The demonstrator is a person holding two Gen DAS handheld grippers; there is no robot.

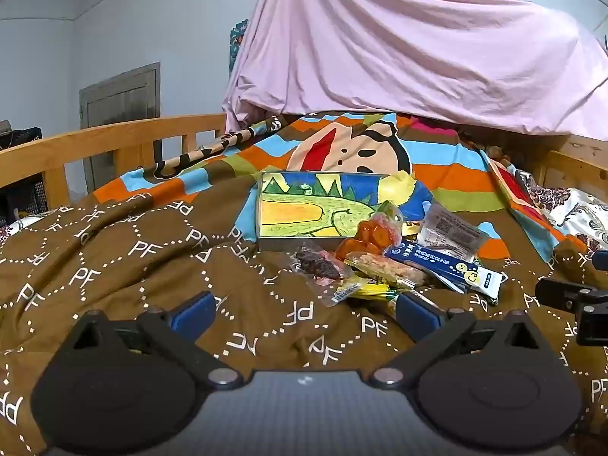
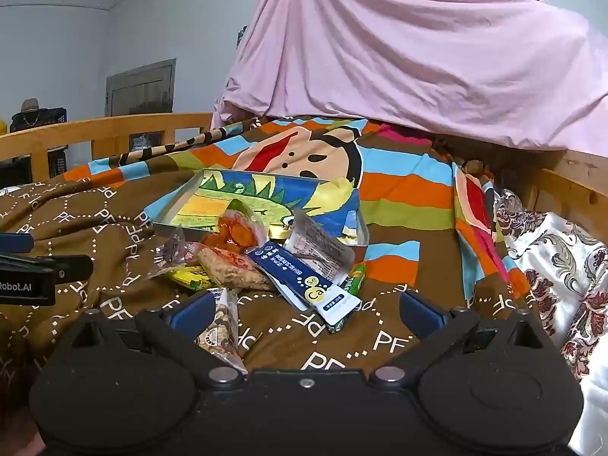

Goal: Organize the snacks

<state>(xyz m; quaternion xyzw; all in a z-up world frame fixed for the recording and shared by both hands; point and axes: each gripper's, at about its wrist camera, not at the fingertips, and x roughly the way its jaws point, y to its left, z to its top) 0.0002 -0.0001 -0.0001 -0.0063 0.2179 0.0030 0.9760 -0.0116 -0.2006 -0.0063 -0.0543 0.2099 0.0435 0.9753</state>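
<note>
Both grippers spread wide, nothing held: left gripper [image 1: 304, 309] and right gripper [image 2: 304, 306] hover over the brown quilt [image 1: 114, 266]. Snack pile [image 2: 258, 262] sits loose just in front of the open picture box [image 1: 300, 209], some packets overlapping its rim. Risks: overlapping slick wrappers, so a pinch may grab two or slip; soft bedding gives under pressure; blue sachet [image 2: 304, 281] could slide off.

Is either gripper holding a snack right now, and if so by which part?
Nothing is held. The left gripper and right gripper are both open above the snack pile.
</note>
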